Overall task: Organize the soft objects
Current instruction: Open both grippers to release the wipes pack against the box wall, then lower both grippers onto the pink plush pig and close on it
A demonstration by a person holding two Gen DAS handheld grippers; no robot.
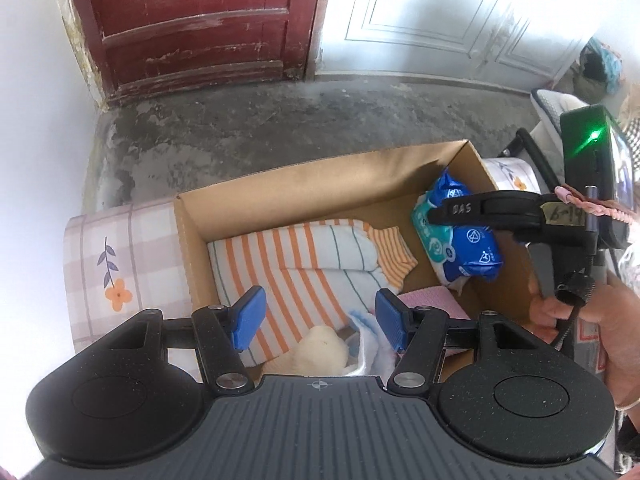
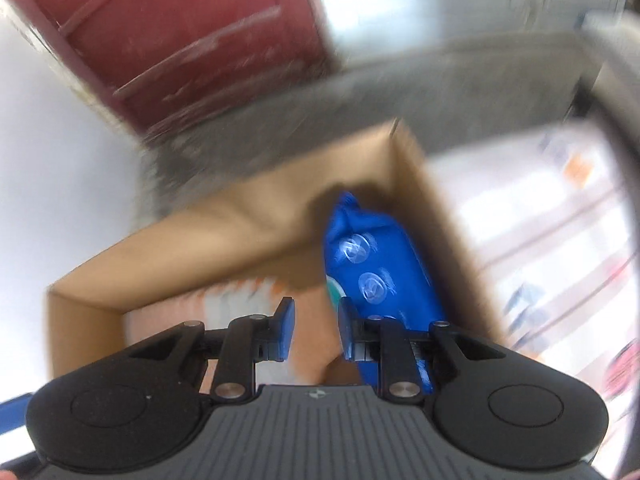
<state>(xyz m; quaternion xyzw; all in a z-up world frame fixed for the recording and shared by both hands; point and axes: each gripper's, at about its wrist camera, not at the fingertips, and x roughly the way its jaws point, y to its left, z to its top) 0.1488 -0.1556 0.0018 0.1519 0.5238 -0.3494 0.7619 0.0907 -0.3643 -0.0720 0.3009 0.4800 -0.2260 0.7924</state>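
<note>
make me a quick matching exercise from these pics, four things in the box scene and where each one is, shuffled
Things:
1. orange-striped white cloth
2. blue plastic wipes pack
3. cream plush toy
4. pink checked flower-print cushion

Places:
A. outside the brown cardboard box, by its left wall
B. at the box's right end
C. spread over the box floor
D. near edge, between the left gripper fingers

Pairs: 1-C, 2-B, 3-D, 4-A

I see a tan cardboard box [image 1: 192,240], an orange-and-white striped cloth [image 1: 296,276] inside, a blue and teal packet [image 1: 460,252], blue gripper pads [image 1: 250,316], and a dark red door [image 1: 192,20]
</note>
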